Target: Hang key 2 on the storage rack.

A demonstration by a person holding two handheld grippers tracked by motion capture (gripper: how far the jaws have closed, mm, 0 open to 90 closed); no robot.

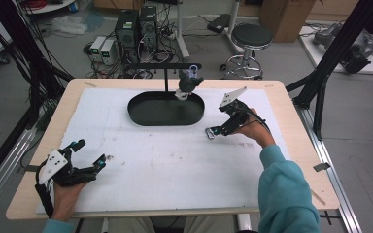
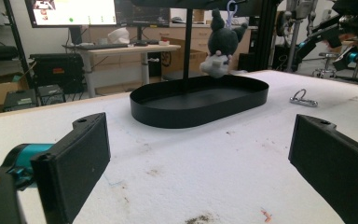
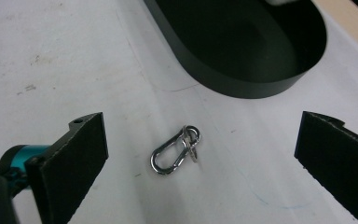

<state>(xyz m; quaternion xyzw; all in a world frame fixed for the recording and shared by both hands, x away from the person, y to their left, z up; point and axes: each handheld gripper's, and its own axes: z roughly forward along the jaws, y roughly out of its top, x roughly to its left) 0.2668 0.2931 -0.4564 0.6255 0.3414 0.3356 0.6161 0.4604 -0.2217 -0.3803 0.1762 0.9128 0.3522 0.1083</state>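
A small silver carabiner clip [image 3: 175, 150] with a ring on it lies flat on the white mat, just right of the black oval tray [image 1: 136, 114]. My right gripper [image 1: 217, 126] hovers over the clip [image 1: 210, 133] with its jaws wide open [image 3: 199, 126] and nothing held. A dark plush toy [image 1: 188, 83] hangs from a black stand over the tray's far side. My left gripper [image 1: 91, 152] rests open at the mat's front left, empty. Along its jaws [image 2: 200, 140] I see the tray [image 2: 191, 114], the plush [image 2: 221, 44] and the distant clip [image 2: 303, 99].
A white mat [image 1: 175, 165] covers most of the wooden table [image 1: 291, 145]. Black frame posts [image 1: 320, 73] stand at both sides. A stool [image 1: 250, 39] and computer boxes [image 1: 126, 29] sit on the floor beyond the far edge.
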